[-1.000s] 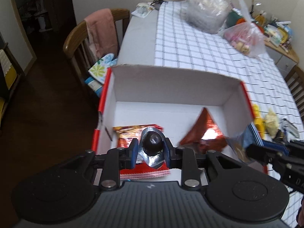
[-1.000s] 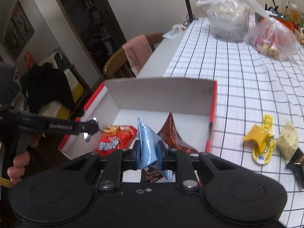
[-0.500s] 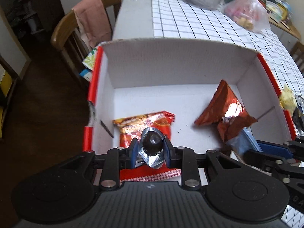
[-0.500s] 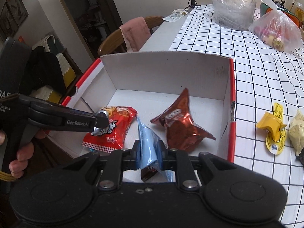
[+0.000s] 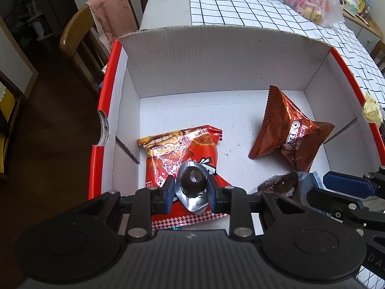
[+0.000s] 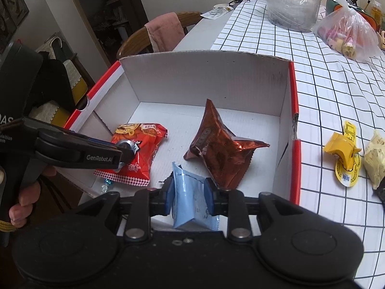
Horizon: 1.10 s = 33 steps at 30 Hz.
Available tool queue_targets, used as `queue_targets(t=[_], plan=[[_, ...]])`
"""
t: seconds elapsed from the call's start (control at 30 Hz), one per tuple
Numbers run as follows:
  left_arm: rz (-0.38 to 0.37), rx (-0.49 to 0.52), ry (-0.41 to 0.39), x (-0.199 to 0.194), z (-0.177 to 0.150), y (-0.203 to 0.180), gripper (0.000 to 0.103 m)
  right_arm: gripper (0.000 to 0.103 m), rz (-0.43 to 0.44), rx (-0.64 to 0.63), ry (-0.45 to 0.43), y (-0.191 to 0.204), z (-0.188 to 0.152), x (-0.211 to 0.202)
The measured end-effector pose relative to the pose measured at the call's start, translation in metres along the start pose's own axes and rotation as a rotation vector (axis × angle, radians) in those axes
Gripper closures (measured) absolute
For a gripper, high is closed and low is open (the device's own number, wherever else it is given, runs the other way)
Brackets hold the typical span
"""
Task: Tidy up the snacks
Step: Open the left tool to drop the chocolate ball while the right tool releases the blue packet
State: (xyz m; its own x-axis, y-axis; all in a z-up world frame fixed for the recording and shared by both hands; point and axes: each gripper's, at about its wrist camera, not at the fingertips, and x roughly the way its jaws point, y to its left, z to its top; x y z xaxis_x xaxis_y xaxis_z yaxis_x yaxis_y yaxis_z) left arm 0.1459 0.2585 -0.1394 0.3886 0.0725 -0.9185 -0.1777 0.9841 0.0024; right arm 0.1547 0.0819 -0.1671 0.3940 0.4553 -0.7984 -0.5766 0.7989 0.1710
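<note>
Box (image 5: 216,57) floor: I see bare room at the back. Red bag (image 5: 182,149) and brown bag (image 5: 286,130) block the front.

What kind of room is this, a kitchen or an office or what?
Most likely a home dining room: a long table under a grid-pattern tablecloth, a wooden chair with a pink towel draped over it, and plastic bags of food at the far end.

1. A box (image 6: 204,77) sits on a table (image 6: 336,91), a chair (image 6: 144,38) behind it
2. In the box, one packet (image 6: 142,149) lies left, another (image 6: 221,151) right
3. Two sachets (image 6: 344,154) lie on the table right of the box
</note>
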Motion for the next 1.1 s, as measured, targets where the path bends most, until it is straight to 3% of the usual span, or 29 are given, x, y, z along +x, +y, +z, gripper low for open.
queue_targets(t=[0.23, 0.43, 0.6, 1.1], plan=[[-0.021, -0.012, -0.007, -0.007, -0.002, 0.002, 0.074, 0.067, 0.004, 0.018, -0.021, -0.002, 0.001, -0.011], [-0.054, -0.025, -0.037, -0.023, -0.008, 0.003, 0.058, 0.06, 0.025, 0.029, -0.058, -0.004, 0.0, -0.029], [-0.083, -0.028, -0.08, -0.041, -0.013, 0.002, 0.046, 0.045, 0.037, 0.039, -0.093, -0.004, 0.0, -0.047], [-0.138, 0.004, -0.201, -0.096, -0.026, -0.021, 0.032, 0.012, 0.06, 0.057, -0.217, -0.014, -0.008, -0.102]])
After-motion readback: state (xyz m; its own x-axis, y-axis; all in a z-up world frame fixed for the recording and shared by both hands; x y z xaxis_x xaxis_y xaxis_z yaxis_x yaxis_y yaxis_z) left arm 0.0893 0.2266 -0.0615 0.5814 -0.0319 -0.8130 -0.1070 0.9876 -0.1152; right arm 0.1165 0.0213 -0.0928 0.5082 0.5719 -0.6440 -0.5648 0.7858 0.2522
